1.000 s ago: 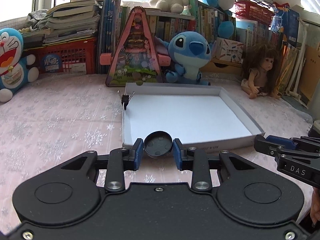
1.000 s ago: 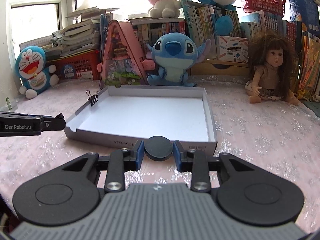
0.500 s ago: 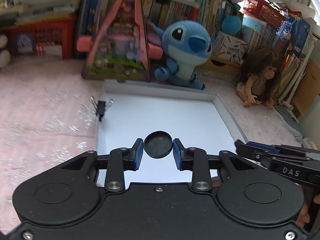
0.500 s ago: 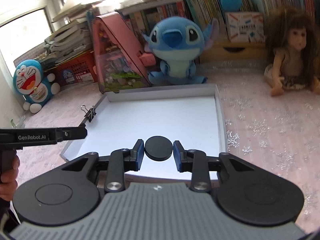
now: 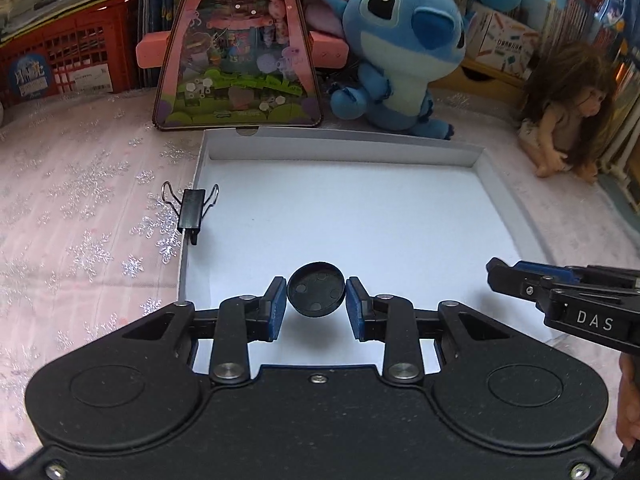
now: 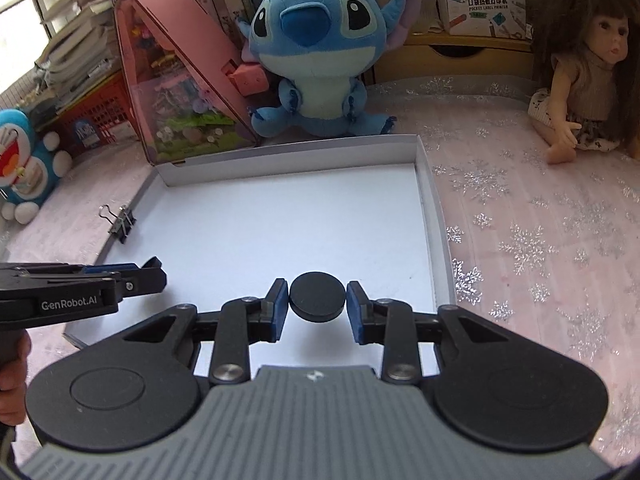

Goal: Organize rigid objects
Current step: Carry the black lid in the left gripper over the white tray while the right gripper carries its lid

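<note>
My left gripper [image 5: 316, 300] is shut on a round black cap [image 5: 316, 294], hollow side towards the camera, held above the near part of the shallow white box [image 5: 340, 152]. My right gripper [image 6: 317, 302] is shut on a flat black disc [image 6: 317, 297], also above the near part of the white box [image 6: 434, 216]. Each gripper shows in the other's view: the right gripper [image 5: 496, 272] at the right edge, the left gripper [image 6: 158, 274] at the left edge. A black binder clip [image 5: 192, 210] is clamped on the box's left wall.
Behind the box stand a pink triangular toy house [image 5: 236, 52] and a blue plush [image 5: 404, 52]. A doll [image 6: 584, 68] sits at the back right, a Doraemon plush [image 6: 24, 160] at the far left. Books and red baskets [image 5: 68, 60] line the back. A pink snowflake cloth [image 6: 540, 240] covers the table.
Both grippers have moved forward and tilted down, from before the box's front wall to above its floor, each still holding its black piece.
</note>
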Demonstrator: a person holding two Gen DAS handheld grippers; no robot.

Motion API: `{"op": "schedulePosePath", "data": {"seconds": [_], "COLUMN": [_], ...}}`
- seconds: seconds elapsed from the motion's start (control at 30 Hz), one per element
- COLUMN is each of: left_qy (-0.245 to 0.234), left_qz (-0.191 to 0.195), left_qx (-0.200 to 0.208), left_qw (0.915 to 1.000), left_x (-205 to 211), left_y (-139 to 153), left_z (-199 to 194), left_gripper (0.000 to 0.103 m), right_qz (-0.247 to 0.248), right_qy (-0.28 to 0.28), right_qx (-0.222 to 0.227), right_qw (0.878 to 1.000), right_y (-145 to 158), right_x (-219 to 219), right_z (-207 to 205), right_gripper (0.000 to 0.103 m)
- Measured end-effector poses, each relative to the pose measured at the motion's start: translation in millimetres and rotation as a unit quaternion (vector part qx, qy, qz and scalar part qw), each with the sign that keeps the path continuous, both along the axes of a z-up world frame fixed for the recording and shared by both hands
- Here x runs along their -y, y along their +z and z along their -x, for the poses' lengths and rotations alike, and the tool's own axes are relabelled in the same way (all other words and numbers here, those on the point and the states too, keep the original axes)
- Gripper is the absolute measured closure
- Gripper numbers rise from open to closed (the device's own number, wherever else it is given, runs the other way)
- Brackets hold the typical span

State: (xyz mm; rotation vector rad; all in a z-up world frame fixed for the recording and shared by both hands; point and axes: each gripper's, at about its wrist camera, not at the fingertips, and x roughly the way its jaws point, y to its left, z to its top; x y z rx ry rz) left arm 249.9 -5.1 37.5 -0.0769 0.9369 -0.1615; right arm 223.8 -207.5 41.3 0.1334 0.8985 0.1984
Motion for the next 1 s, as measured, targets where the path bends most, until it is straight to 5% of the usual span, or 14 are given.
{"op": "schedulePosePath", "data": {"seconds": [0.33, 0.83, 1.0], "left_qy": [-0.004, -0.012, 0.005], "left_qz": [-0.035, -0.056, -0.036], "left_qx": [0.002, 0.012, 0.019], "left_qw": [0.9994, 0.9983, 0.9992], "left_x": [8.6, 13.3, 8.5], "left_y": [-11.6, -15.1, -11.6], "left_z": [-4.5, -3.7, -5.0], "left_gripper": [0.073, 0.073, 0.072], "right_qz": [0.065, 0.085, 0.079], "right_qy": [0.001, 0.008, 0.009], "right_qx": [0.01, 0.013, 0.029], "right_qw": [0.998, 0.996, 0.996], "right_y": [-12.5, -21.0, -20.9], "right_x": [-11.0, -14.8, -13.7], "right_z": [-5.5, -5.3, -2.0], "right_gripper": [0.066, 0.067, 0.061]}}
